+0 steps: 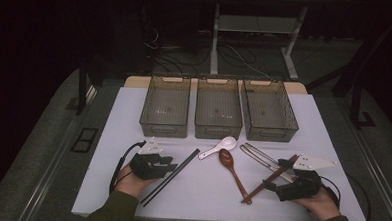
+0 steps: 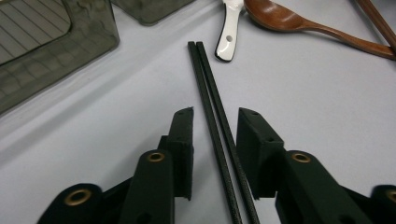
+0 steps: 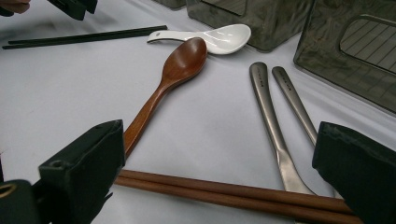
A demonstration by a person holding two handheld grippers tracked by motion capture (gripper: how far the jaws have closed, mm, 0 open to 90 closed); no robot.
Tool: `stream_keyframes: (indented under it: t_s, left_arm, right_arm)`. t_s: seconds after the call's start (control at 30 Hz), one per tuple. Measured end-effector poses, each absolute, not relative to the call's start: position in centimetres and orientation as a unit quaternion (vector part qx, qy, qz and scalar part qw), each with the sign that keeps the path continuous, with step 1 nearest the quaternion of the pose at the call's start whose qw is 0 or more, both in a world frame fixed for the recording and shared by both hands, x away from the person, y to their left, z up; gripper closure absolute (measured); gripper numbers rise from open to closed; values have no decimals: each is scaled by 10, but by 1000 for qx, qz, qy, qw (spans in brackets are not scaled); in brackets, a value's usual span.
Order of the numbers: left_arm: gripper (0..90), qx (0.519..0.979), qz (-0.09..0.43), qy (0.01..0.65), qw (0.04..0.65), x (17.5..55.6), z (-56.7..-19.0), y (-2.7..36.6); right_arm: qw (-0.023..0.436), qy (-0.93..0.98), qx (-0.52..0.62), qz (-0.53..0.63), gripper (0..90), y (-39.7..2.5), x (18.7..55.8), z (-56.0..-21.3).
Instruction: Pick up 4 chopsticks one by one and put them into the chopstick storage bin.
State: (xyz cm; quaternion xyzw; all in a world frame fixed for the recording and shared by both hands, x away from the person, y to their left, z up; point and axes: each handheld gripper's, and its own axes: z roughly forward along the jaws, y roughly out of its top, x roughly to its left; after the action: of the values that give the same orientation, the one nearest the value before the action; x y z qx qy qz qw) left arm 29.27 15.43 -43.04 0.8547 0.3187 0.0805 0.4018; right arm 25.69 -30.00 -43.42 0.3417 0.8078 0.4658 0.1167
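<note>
The table (image 1: 210,186) has a plain white top, and three grey see-through bins (image 1: 217,108) stand in a row at its far edge. Around the table the room is dark; a grey floor, some cables and the legs of another desk are visible behind it.

The left gripper (image 1: 167,165) is held low over the table, and its jaws stand a little apart. The black chopsticks (image 2: 211,112) lie flat on the table and pass through the gap between the two jaws. In the left gripper view there is a thin strip of white table on each side of the pair, so the jaws are not touching them. The pair runs onward from the jaws toward a white ceramic spoon (image 2: 229,28), and its far ends lie just beside the handle of that spoon.

The right gripper (image 1: 271,185) has its jaws wide open and it holds nothing. The brown wooden chopsticks (image 3: 233,193) lie across the front of it, from one jaw to the other, on the table. A wooden spoon (image 3: 173,77) lies beyond them, with its handle end close to the left jaw in that view. Two metal utensils (image 3: 273,116) lie side by side nearer the other jaw, and their near ends pass under the brown chopsticks.
</note>
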Motion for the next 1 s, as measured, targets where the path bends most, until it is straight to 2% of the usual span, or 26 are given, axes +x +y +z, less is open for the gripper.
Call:
stream_keyframes:
  t_s: [0.47, 1.0]
  left_arm:
    - [767, 863, 62, 318, 387, 296, -439, 151]
    - [791, 873, 65, 316, 365, 298, -444, 146]
  right_arm:
    - [117, 805, 346, 468, 28, -302, 257, -433]
    - [118, 803, 346, 470, 28, -303, 257, -433]
